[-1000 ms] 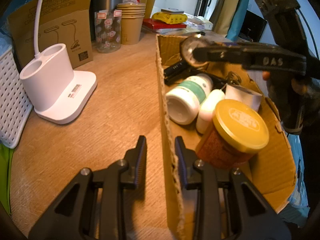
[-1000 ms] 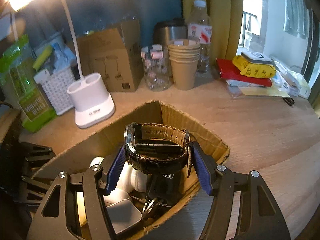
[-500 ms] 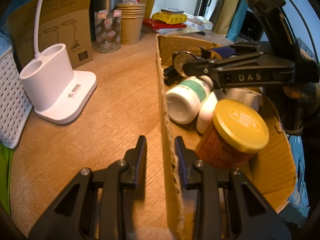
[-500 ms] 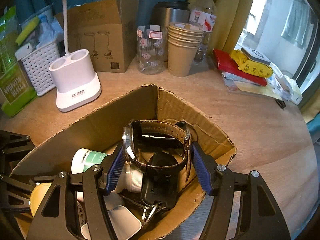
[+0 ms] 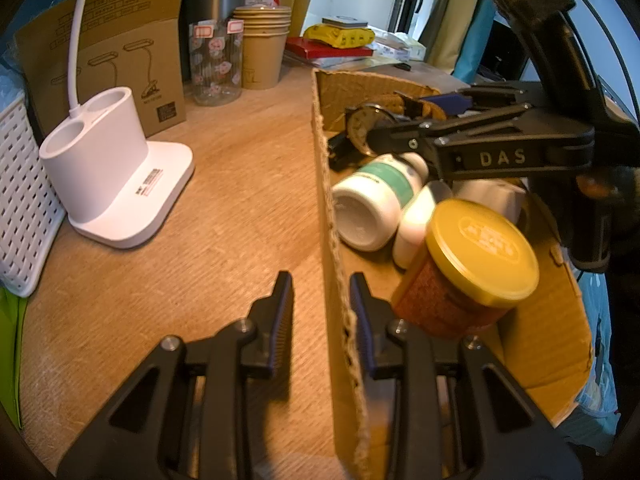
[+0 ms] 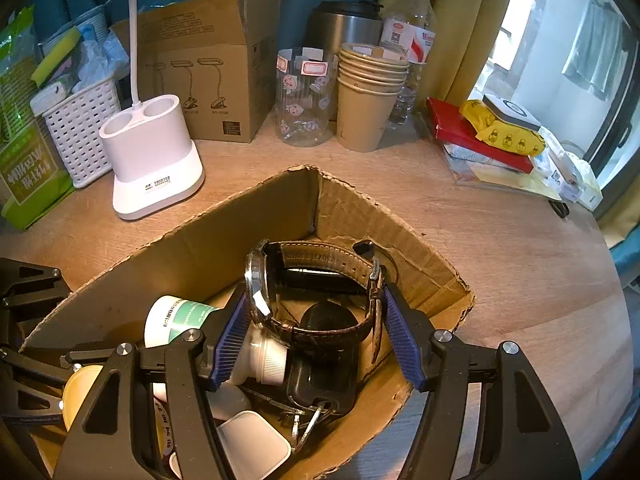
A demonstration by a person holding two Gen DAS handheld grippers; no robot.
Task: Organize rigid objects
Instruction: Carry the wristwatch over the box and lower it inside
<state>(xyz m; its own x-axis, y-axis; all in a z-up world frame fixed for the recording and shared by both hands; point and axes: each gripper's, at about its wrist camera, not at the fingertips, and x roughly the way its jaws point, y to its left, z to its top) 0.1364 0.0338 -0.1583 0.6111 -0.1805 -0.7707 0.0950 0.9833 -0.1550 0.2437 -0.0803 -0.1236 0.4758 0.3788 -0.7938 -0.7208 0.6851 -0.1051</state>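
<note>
Right gripper (image 6: pixel 316 320): we see its jaws clamped on the wristwatch (image 6: pixel 312 292), one blue pad on the case side, the other on the buckle side of the looped strap.
Wristwatch position: it sits between the right jaws, held above the open interior of the cardboard box (image 6: pixel 248 220).
Wristwatch axis: the strap loop runs across the jaws from pad to pad; the dial faces the left pad.
Below the right jaws: a black key fob (image 6: pixel 324 372) with a key ring lies directly beneath, and a white bottle with a green label (image 6: pixel 180 316) lies just to the left-pad side.
Governing relation: we judge the coming move to be a release into the box; the drop path beneath the watch ends on the key fob, not on bare box floor.
Left gripper (image 5: pixel 320 308): its jaws straddle the near box wall, narrowly apart; the right pad looks to touch the wall, and we see a gap at the left pad.
Beside the left jaws: a yellow-lidded jar (image 5: pixel 468 268) leans inside the box, just past the right pad.
Nearer hand: the right hand already carries the watch; the left hand only steadies the box.
Beyond the box: a white lamp base (image 6: pixel 152 156) and stacked paper cups (image 6: pixel 368 96) stand well apart from both jaws.
</note>
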